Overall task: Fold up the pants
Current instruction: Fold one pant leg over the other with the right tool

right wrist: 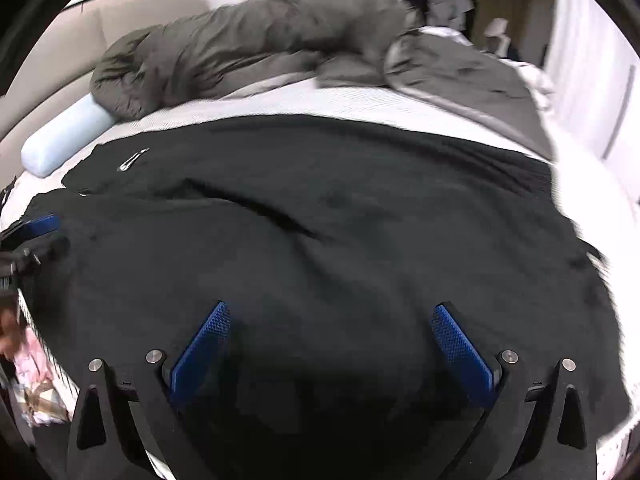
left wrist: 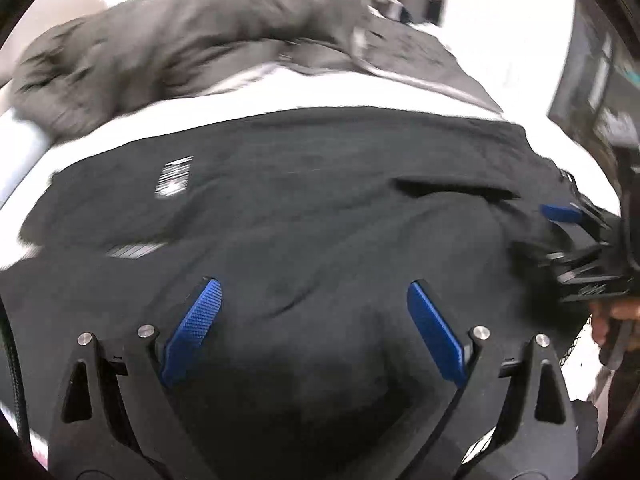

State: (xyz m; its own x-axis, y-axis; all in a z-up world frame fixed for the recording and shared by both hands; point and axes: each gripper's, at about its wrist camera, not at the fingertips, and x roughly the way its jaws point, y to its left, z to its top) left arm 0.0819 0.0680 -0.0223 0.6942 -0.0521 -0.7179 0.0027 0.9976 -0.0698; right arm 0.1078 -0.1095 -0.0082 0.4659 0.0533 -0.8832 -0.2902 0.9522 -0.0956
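Black pants (left wrist: 304, 216) lie spread across a white bed, folded over into a broad layer with a small white logo near the far left; they also fill the right wrist view (right wrist: 320, 220). My left gripper (left wrist: 314, 292) is open, jaws wide apart, just above the near part of the fabric, holding nothing. My right gripper (right wrist: 332, 312) is open too, above the near part of the pants. Each gripper shows at the edge of the other's view: the right one (left wrist: 568, 216) at the pants' right side, the left one (right wrist: 36, 228) at their left.
A crumpled grey duvet (right wrist: 248, 44) lies along the far side of the bed (right wrist: 360, 104). A pale blue bolster pillow (right wrist: 64, 140) sits at the far left. Pink patterned cloth (right wrist: 36, 376) lies below the bed's near left edge. Furniture stands at the right (left wrist: 600, 80).
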